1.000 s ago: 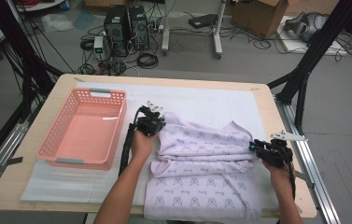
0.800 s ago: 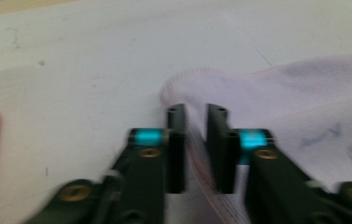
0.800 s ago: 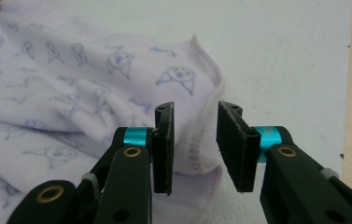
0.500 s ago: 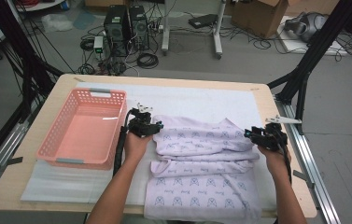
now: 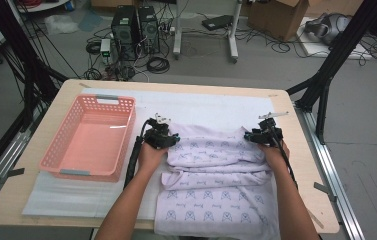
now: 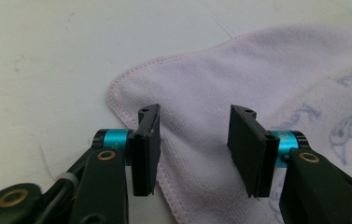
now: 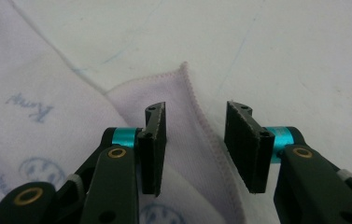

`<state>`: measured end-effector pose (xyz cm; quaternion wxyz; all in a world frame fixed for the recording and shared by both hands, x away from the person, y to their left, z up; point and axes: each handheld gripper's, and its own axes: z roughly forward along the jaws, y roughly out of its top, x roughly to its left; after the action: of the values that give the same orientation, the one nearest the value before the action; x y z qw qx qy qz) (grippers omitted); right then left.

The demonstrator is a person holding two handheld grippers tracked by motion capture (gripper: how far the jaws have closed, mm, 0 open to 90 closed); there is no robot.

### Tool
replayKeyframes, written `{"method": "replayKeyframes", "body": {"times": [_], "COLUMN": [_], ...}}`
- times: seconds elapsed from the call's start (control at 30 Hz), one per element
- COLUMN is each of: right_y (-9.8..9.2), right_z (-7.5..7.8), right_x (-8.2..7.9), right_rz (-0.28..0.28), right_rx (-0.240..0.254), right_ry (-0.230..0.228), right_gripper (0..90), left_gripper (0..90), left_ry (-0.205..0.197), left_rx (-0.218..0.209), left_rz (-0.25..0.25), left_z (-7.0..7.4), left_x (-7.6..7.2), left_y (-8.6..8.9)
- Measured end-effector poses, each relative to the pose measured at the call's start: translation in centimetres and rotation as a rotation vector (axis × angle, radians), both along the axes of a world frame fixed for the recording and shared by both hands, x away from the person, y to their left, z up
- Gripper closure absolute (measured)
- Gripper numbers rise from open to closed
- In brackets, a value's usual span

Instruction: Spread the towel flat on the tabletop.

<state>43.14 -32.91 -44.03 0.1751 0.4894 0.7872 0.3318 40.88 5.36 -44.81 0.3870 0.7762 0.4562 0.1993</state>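
At centre frame, a soft, light, floppy towel (image 5: 216,170) is lying half-folded while the left gripper (image 5: 162,136) and right gripper (image 5: 262,136), jaws spread, are straddling its stitched far corners, likely the best holds.

Printed script on the lilac cloth

The cloth (image 7: 33,140) bears small blue cursive words beside blue drawn figures; one at about nine o'clock in the right gripper view looks upside down and is too faint to read surely.
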Motion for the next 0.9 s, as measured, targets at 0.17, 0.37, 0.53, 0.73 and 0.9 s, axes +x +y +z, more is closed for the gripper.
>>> {"method": "replayKeyframes", "body": {"times": [0.17,0.37,0.53,0.73,0.9], "right_y": [0.9,0.7,-0.4,-0.3,-0.2], "right_z": [-0.1,0.7,2.1,4.2,4.1], "right_x": [0.1,0.8,1.3,2.2,2.6], "right_rz": [0.063,-0.05,-0.142,-0.208,-0.212], "right_rx": [-0.02,-0.035,-0.021,-0.067,-0.054], "right_ry": [-0.02,-0.114,-0.282,-0.435,-0.367], "right_gripper": [83.7,87.8,87.7,87.3,65.7], "left_gripper": [83.9,87.4,87.0,86.5,50.9], "left_ry": [0.015,0.041,-0.003,-0.142,-0.075], "left_rx": [-0.015,-0.145,-0.199,-0.173,-0.194], "left_rz": [-0.025,0.115,0.153,0.129,0.119], "left_z": [0.1,1.0,1.7,3.3,2.9], "left_x": [0.1,1.4,2.4,3.6,4.1], "left_y": [0.0,1.5,2.0,0.7,1.2]}}
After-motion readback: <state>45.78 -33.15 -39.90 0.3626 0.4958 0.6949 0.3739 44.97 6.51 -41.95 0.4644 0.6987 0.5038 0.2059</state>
